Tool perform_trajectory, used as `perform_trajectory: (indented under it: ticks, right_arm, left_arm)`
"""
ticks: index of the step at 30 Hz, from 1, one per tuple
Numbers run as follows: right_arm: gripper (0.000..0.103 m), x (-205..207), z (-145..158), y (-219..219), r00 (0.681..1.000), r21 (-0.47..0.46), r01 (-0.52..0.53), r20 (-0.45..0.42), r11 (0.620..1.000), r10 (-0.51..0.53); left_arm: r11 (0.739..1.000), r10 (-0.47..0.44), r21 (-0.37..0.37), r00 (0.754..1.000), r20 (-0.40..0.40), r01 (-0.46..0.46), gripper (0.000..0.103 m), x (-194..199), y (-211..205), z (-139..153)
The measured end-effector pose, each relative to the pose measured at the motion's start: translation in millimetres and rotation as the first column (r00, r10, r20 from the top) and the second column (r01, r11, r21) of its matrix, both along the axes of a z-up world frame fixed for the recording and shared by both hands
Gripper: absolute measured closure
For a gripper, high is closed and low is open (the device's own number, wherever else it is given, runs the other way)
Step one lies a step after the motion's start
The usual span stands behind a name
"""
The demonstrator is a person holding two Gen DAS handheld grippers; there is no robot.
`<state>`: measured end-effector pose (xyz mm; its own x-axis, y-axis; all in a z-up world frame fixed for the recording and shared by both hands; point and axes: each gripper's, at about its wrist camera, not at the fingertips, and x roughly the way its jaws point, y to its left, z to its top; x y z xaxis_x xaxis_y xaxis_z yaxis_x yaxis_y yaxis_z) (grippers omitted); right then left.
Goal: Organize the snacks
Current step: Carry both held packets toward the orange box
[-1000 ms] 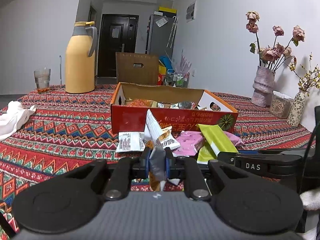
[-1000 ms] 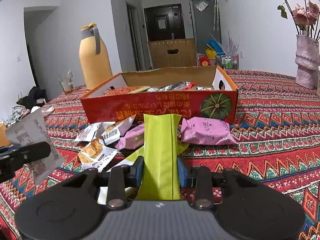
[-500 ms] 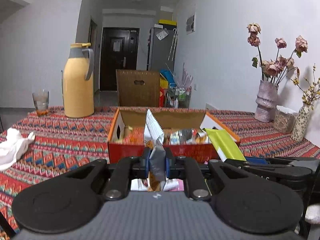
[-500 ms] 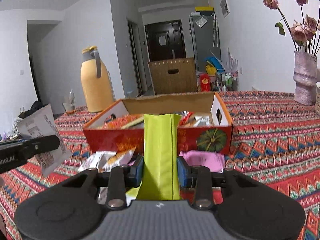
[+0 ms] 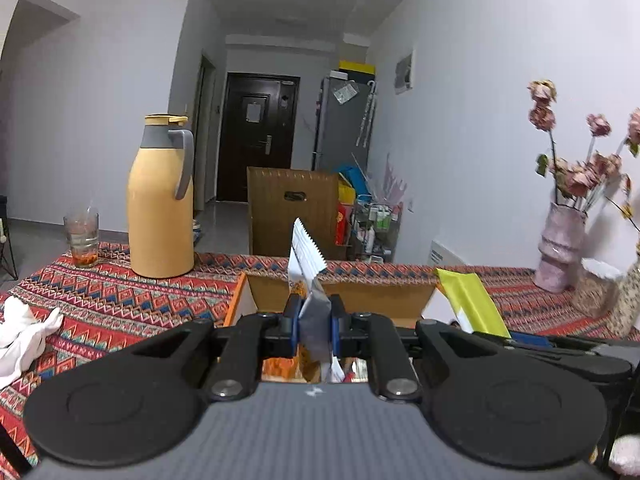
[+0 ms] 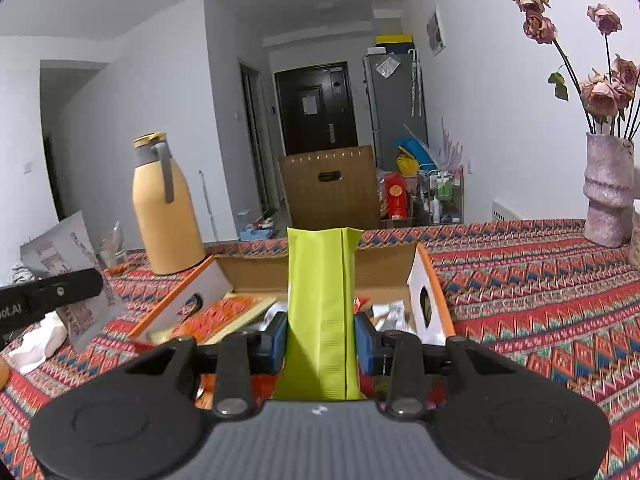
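My left gripper (image 5: 314, 326) is shut on a white and grey snack packet (image 5: 307, 256) with a zigzag top edge, held upright over the near side of the orange cardboard box (image 5: 240, 300). My right gripper (image 6: 320, 338) is shut on a long lime-green snack packet (image 6: 320, 280) that stands up in front of the same box (image 6: 430, 280). The box holds several snack packs (image 6: 224, 314). In the left wrist view the green packet (image 5: 474, 302) shows at the right. In the right wrist view the white packet (image 6: 68, 260) shows at the far left, in the left gripper (image 6: 48, 294).
A yellow thermos jug (image 5: 160, 200) and a glass (image 5: 82, 236) stand at the back left of the patterned tablecloth (image 6: 540, 280). A pink vase of dried roses (image 6: 606, 192) stands at the right. A white cloth (image 5: 20, 332) lies at the left. A brown crate (image 5: 294, 212) stands beyond the table.
Both grippers have risen with their packets and moved toward the box. The loose snacks on the cloth in front of the box have dropped out of sight below.
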<state>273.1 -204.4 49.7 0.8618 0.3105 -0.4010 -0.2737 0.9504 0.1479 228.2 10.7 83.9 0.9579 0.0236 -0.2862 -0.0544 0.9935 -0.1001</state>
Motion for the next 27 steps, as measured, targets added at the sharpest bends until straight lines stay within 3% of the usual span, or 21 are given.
perform_trajectory:
  ticks: [7,15,20,27]
  right_arm:
    - [0.069,46,4,1,0.999,0.019,0.033,0.004,0.999,-0.033]
    - [0.069,93,-8,4,0.997,0.049,0.078,-0.005,0.996,-0.078]
    - [0.069,104,-23,8,0.997,0.052,0.075,0.01,0.996,-0.076]
    - [0.069,112,-37,10,0.998,0.048,0.06,-0.024,0.997,-0.059]
  left_arm:
    - [1.0,0.029,0.003,1.0,-0.006,-0.029,0.088,49,-2,3]
    - [0.997,0.074,0.006,0.996,-0.052,-0.074,0.088,103,0,-16]
    - [0.996,0.091,-0.017,0.992,-0.086,-0.093,0.088,113,11,-39]
    - [0.996,0.083,-0.014,0.99,-0.116,-0.085,0.088,120,13,-50]
